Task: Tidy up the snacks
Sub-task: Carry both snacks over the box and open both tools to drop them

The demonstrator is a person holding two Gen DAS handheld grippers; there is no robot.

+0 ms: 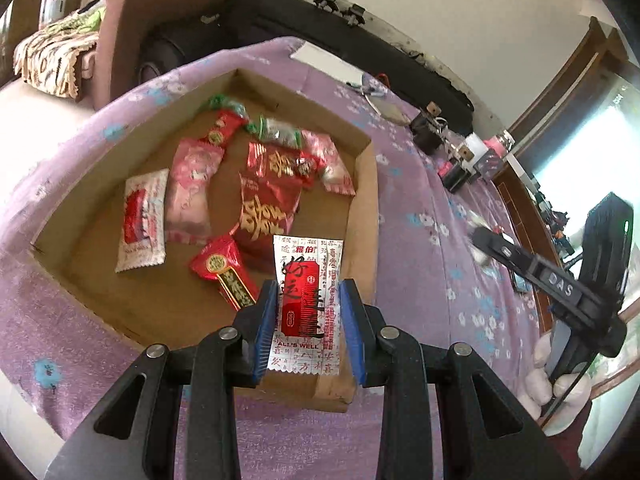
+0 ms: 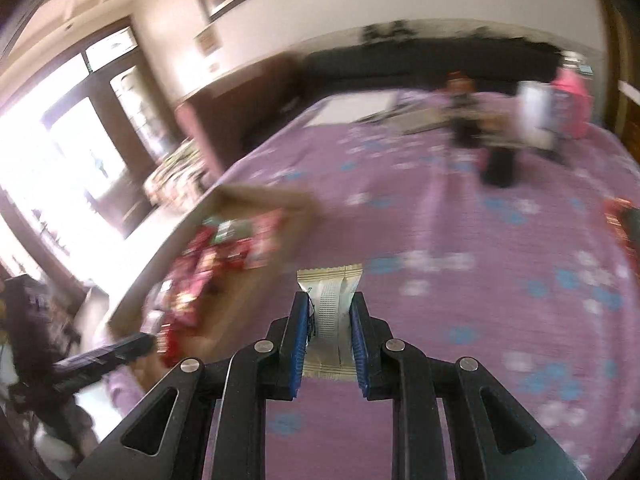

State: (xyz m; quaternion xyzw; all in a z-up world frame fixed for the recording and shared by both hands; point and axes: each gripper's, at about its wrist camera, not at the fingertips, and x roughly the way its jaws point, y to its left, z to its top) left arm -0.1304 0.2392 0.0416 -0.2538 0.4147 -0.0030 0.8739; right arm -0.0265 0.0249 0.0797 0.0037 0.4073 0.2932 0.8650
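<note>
A shallow cardboard box [image 1: 362, 208] sits on the purple flowered cloth and holds several red, pink and white snack packets [image 1: 264, 208]. My left gripper [image 1: 310, 292] is shut on a white-and-red packet [image 1: 306, 264] printed "ALL'S WELL", upright over the box's near right corner. My right gripper [image 2: 329, 298] is shut on a cream-white packet [image 2: 328, 280] above the cloth, to the right of the blurred box [image 2: 260, 194]. The right gripper [image 1: 486, 244] also shows at the right edge of the left wrist view, in a gloved hand [image 1: 560, 384].
Dark bottles [image 2: 498, 164], a white carton and a pink container [image 2: 570, 100] stand at the far right of the cloth [image 2: 440, 360]. Papers [image 1: 328, 64] lie at the far end. A long black case [image 1: 360, 44] and a pink armchair [image 1: 132, 12] stand behind.
</note>
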